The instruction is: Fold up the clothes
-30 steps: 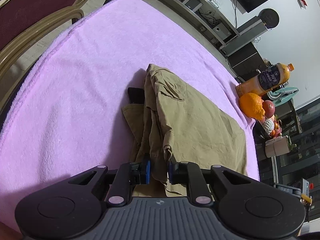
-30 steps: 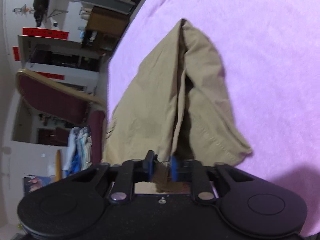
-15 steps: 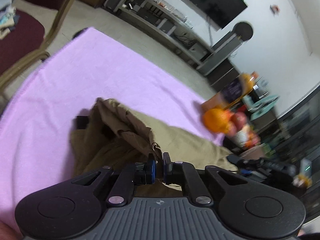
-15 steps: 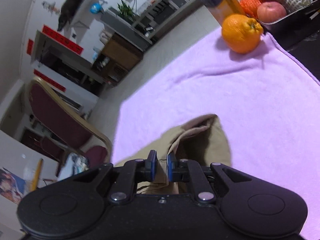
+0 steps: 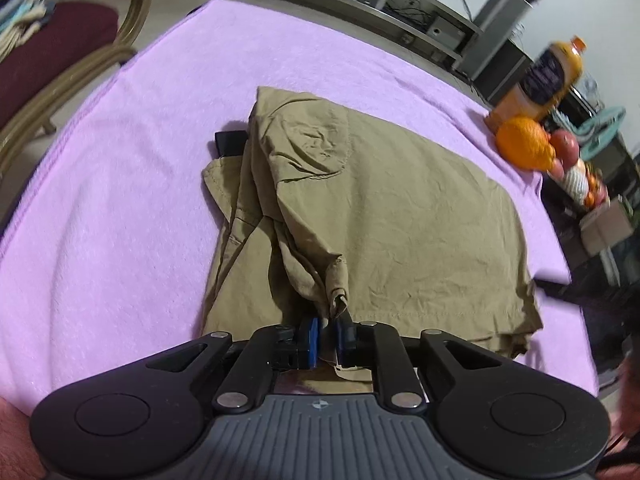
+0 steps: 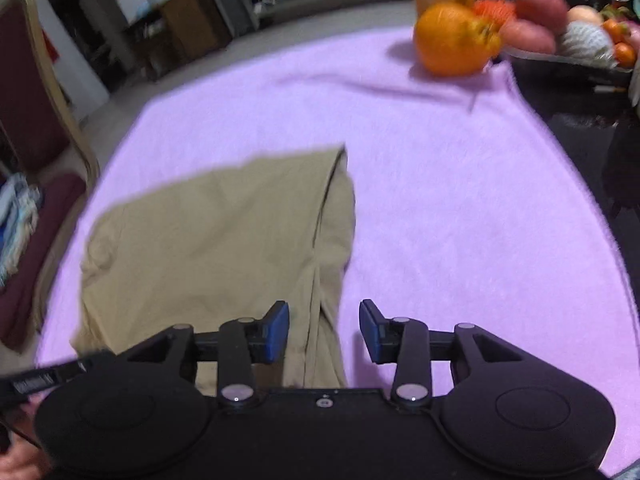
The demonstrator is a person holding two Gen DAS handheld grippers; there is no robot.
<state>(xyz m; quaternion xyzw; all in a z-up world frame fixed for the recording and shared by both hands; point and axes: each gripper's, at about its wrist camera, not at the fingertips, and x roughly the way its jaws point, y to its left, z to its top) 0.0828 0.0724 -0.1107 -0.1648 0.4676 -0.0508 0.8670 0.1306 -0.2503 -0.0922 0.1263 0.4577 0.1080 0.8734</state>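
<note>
left wrist view: the khaki garment (image 5: 372, 216) lies spread on the purple cloth (image 5: 120, 208) straight ahead of the left gripper (image 5: 328, 340), with a bunched ridge running from its far corner down to the tongs. a fold of that ridge sits between the blue pads, which are opening; the gap is narrow and whether they press the fabric at this instant i cannot tell for sure, though it looks pinched. the tongs point steeply down at the near hem. an orange (image 5: 524, 144) and a juice bottle (image 5: 540, 80) stand far off to the right.

right wrist view: the right gripper (image 6: 324, 332) has its pads well apart and opening, nothing clamped; the garment's right edge (image 6: 320, 280) lies beneath and between them, untouched as far as i can see. it also tilts steeply downward.

the fabric looks light, soft and limp, likely to sag and crease; hems and corners seem the best places to take hold.
</note>
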